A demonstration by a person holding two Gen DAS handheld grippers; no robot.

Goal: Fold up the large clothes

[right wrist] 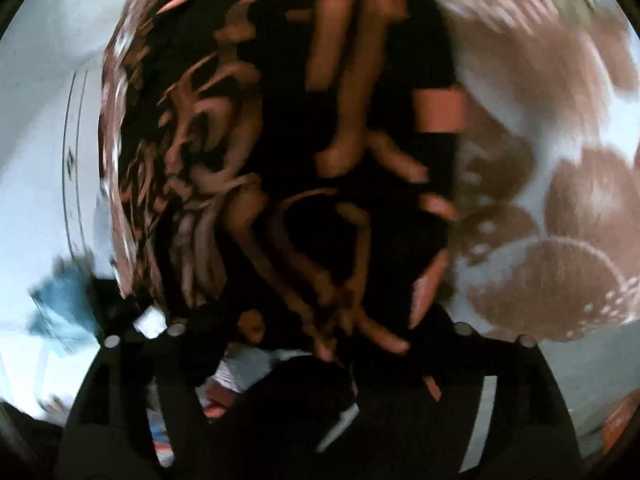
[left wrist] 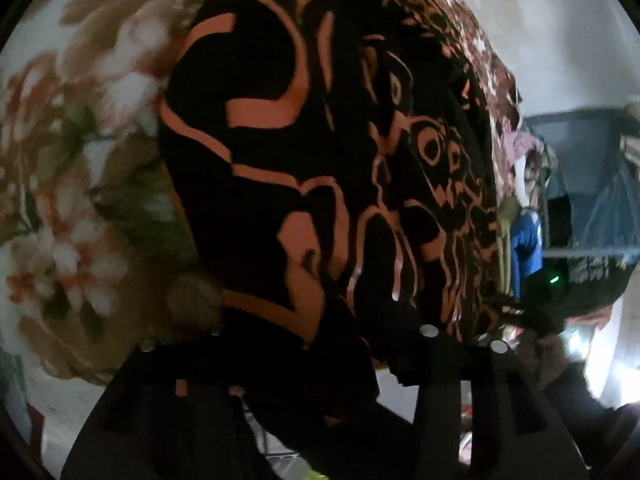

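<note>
The black garment with orange line print (left wrist: 320,140) hangs stretched between both tools above the floral bedsheet (left wrist: 60,160); left tool (left wrist: 324,344) and right tool (right wrist: 320,344) each pinch an edge.

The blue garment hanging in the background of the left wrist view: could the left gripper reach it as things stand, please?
Probably not. The left gripper seems clamped on the black and orange garment, which drapes ahead of it, and the blue garment hangs far off at the right.
</note>
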